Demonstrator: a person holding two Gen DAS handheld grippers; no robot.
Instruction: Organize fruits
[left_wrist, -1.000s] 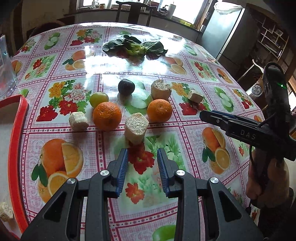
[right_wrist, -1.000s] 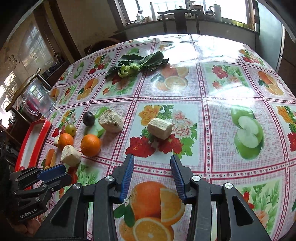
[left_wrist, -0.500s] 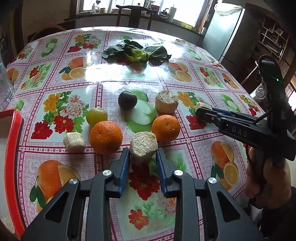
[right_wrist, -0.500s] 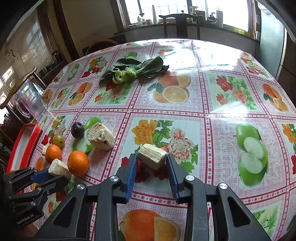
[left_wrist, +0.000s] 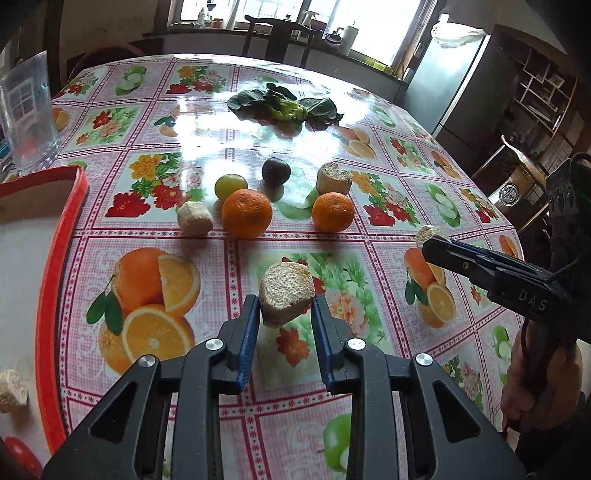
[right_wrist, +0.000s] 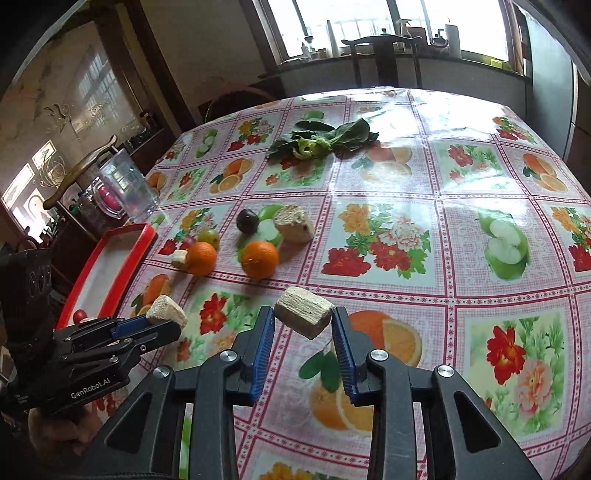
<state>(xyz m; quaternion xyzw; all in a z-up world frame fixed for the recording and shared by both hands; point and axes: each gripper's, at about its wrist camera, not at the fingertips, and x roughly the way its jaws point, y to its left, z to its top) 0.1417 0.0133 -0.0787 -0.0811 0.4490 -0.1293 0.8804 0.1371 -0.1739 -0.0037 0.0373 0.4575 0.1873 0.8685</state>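
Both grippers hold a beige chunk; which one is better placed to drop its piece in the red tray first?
Left. The left gripper and its chunk sit nearer the red tray; the right gripper with its chunk is farther, beyond the left one.

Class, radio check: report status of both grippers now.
Left gripper shut on beige chunk, lifted. Right gripper likewise, second chunk. Nothing obstructing.

Red tray cut off at left edge
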